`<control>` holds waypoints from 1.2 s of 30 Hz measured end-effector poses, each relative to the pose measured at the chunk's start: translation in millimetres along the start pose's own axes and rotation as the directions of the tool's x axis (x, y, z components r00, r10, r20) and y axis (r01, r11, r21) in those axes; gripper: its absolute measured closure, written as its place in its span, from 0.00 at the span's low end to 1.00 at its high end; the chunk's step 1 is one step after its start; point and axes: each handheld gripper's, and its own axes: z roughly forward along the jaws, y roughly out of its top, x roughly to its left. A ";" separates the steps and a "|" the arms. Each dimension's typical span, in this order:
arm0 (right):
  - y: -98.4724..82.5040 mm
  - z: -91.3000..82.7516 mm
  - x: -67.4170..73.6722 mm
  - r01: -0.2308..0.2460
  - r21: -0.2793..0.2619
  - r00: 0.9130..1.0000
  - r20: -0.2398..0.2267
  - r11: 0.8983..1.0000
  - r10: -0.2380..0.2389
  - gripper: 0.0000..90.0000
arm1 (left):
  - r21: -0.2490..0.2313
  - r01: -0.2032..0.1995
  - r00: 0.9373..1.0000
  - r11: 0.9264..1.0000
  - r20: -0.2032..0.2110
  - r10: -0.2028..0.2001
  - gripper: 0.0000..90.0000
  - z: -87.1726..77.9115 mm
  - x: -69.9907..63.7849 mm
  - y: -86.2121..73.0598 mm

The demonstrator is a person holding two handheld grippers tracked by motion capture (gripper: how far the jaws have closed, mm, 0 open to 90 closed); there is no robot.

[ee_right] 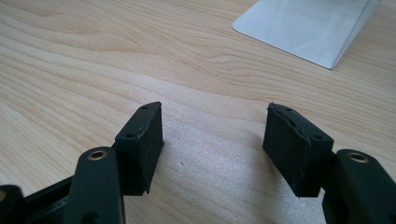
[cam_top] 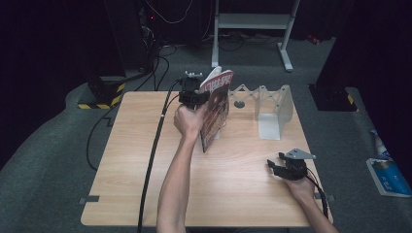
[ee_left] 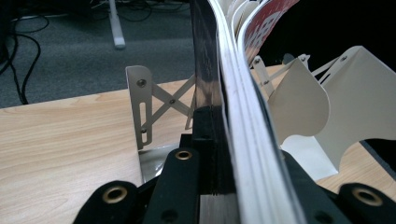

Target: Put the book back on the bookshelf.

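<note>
In the high view we see the left gripper (cam_top: 206, 97) in the upper middle of the frame, clamped on a magazine (cam_top: 216, 111) that stands almost upright above the table (cam_top: 131, 160), with its lower edge near the wood. In the left gripper view the jaws are pressed together on the magazine (ee_left: 243, 121), whose white page edges and red cover run from the bottom middle up to the top of the frame. Just behind it, to the right, stands a white folding rack (cam_top: 269, 109); in the left gripper view we see the rack (ee_left: 327, 116) on both sides of the magazine. The right gripper (cam_top: 276, 167) rests at the lower right of the table, well apart from the magazine. In the right gripper view its jaws stand wide apart with nothing between them, and the rack's base plate (ee_right: 303, 28) lies at the upper right.
</note>
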 end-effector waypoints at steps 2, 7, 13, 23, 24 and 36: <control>0.0 0.0 0.0 0.000 0.000 1.000 0.000 1.000 0.000 0.41 | 0.013 -0.010 1.000 1.000 -0.002 0.010 0.91 -0.8 0.4 -0.2; 0.0 0.0 0.0 0.000 0.000 1.000 0.001 1.000 0.000 0.41 | 0.034 -0.009 1.000 0.999 0.006 0.009 0.91 -2.6 0.6 -0.8; 0.0 0.0 0.0 0.000 0.000 1.000 0.001 1.000 0.000 0.41 | 0.060 -0.022 1.000 0.998 0.010 0.022 0.90 -5.5 -0.3 -1.0; 0.0 0.0 0.0 0.000 0.000 1.000 0.001 1.000 0.000 0.41 | 0.137 -0.018 1.000 0.990 0.020 0.015 0.91 -10.4 0.8 -1.3; 0.0 0.0 0.0 0.001 0.000 1.000 0.001 1.000 -0.001 0.41 | 0.142 -0.013 1.000 0.990 0.022 0.010 0.91 -10.6 0.4 -1.0; 0.0 -0.2 -0.1 0.001 0.001 1.000 0.000 1.000 -0.001 0.41 | 0.058 0.015 1.000 0.998 0.005 -0.015 0.93 -9.0 -2.0 -0.6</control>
